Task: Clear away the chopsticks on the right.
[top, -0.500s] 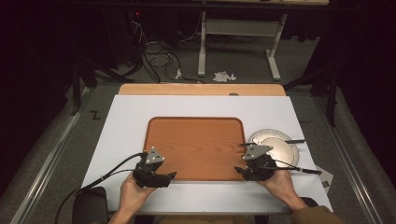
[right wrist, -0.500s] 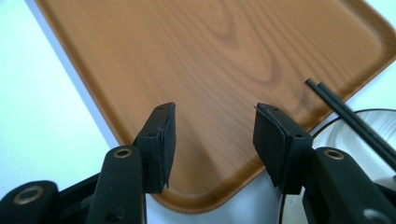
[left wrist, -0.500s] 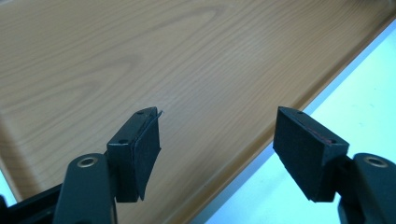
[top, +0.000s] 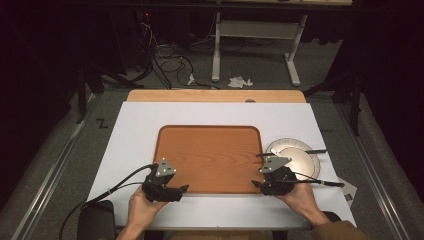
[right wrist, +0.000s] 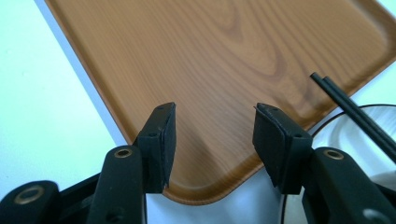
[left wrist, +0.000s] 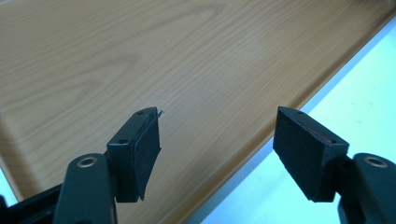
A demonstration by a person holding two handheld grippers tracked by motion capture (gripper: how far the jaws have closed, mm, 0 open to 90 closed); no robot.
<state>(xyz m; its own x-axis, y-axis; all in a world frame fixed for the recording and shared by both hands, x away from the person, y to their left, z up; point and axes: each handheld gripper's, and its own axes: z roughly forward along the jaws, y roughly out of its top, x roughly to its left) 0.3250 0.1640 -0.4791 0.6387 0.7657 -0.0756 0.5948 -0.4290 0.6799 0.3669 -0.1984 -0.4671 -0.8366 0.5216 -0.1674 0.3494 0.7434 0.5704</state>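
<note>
Tongs held in a person's two hands hover at the near corners of a rectangular brown wooden tray [top: 210, 155] with rounded corners, which lies flat at the middle of a white-topped worktop [top: 135, 130]. The left tongs [top: 180, 189] sit at the tray's near left corner, jaws spread wide over its rim with nothing between them. The right tongs [top: 256, 184] sit at the near right corner, jaws likewise apart and gripping nothing. Just right of the tray lies a round white plate [top: 300, 160], with a pair of thin black chopsticks [top: 310, 151] resting across it.
</note>
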